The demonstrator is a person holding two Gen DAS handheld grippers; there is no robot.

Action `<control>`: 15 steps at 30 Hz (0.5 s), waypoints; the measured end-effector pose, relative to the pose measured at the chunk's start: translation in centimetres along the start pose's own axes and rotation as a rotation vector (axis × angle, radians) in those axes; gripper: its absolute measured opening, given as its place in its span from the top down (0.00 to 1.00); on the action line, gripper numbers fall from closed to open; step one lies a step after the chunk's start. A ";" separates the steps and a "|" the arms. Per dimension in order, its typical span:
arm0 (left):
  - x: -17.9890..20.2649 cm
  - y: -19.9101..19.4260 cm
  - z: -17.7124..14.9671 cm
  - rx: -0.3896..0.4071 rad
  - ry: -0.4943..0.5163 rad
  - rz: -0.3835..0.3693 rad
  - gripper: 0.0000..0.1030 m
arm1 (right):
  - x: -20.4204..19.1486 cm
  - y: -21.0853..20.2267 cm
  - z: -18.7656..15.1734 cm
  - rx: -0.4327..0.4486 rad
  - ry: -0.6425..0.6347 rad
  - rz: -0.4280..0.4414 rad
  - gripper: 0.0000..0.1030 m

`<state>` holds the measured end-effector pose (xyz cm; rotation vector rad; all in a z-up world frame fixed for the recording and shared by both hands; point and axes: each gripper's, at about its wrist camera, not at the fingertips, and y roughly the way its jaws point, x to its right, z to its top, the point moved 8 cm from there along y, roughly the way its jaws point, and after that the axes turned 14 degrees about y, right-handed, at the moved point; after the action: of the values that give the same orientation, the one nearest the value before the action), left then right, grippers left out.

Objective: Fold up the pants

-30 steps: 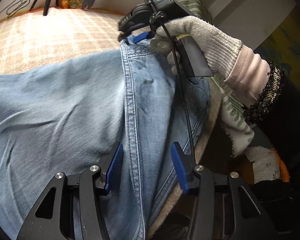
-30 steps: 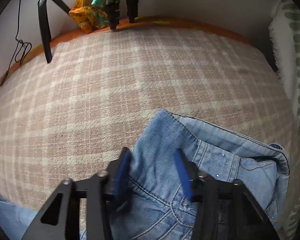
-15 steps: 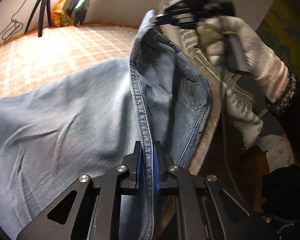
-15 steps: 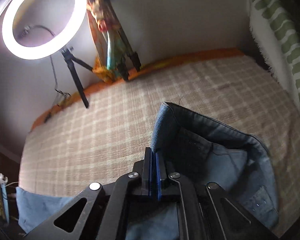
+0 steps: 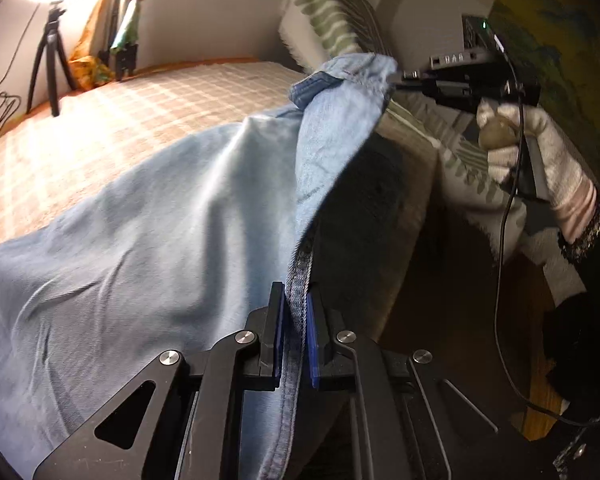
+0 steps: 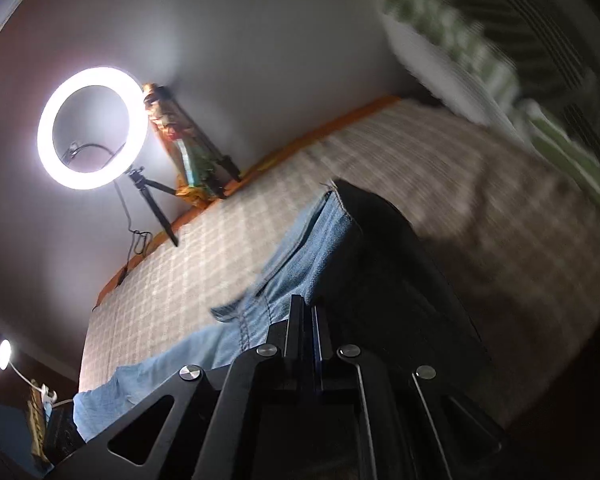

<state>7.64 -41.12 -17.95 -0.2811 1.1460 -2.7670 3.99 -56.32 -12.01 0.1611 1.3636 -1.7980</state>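
Checked beige bedspread [image 5: 172, 92] under a plain wall, one lit ring light [image 6: 92, 128] on its tripod, striped pillow [image 5: 324, 20] alongside. One pair of jeans [image 5: 140, 240] lifted off the bed along one edge, pinched by both: left gripper [image 5: 296, 340] clamped on the seam, right gripper [image 6: 307, 332] clamped on the waistband.

A bed [image 5: 148, 92] covered in a beige plaid blanket fills the scene, edged at the far side by an orange border. Behind it rises a plain pale wall [image 6: 280, 40]. At the far left a lit ring light [image 6: 92, 128] stands on a small black tripod [image 5: 46, 56], its cable trailing down. Beside it leans colourful folded fabric [image 6: 180, 148]. A green-striped pillow [image 5: 324, 12] sits far right.
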 end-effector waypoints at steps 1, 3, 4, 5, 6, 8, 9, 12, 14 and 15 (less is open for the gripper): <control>0.2 0.2 -0.1 -0.008 0.014 -0.001 0.92 | 1.2 -0.1 -0.4 -0.001 0.026 -0.003 1.00; 0.8 0.6 -0.3 -0.024 0.044 -0.002 0.92 | 3.9 -0.1 -1.4 -0.012 0.090 -0.006 1.00; 1.2 0.8 -0.4 -0.033 0.065 -0.004 0.92 | 5.1 0.0 -1.8 -0.018 0.119 -0.007 1.00; 1.6 1.0 -0.5 -0.040 0.081 -0.004 0.92 | 6.0 0.1 -2.1 -0.022 0.140 -0.008 1.00; 2.0 1.1 -0.6 -0.048 0.099 -0.002 0.92 | 7.3 0.2 -2.6 -0.026 0.174 -0.010 1.00; 2.4 1.6 -0.7 -0.063 0.128 0.002 0.92 | 9.3 0.5 -3.5 -0.038 0.223 -0.019 1.00; 2.5 1.7 -0.7 -0.070 0.137 0.005 0.92 | 10.0 0.7 -4.0 -0.046 0.239 -0.021 1.00; 2.4 2.0 -0.7 -0.079 0.134 0.002 0.92 | 11.2 1.1 -4.6 -0.047 0.271 -0.005 0.98; 2.1 2.1 -0.7 -0.081 0.124 0.000 0.92 | 11.5 1.4 -4.6 -0.047 0.281 -0.018 0.76; 2.1 2.0 -0.7 -0.080 0.119 -0.001 0.92 | 11.7 1.5 -4.5 -0.049 0.288 -0.023 0.61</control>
<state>5.50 -42.43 -19.57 -0.1261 1.2868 -2.7756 -4.02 -58.91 -21.42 0.3913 1.6141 -1.8095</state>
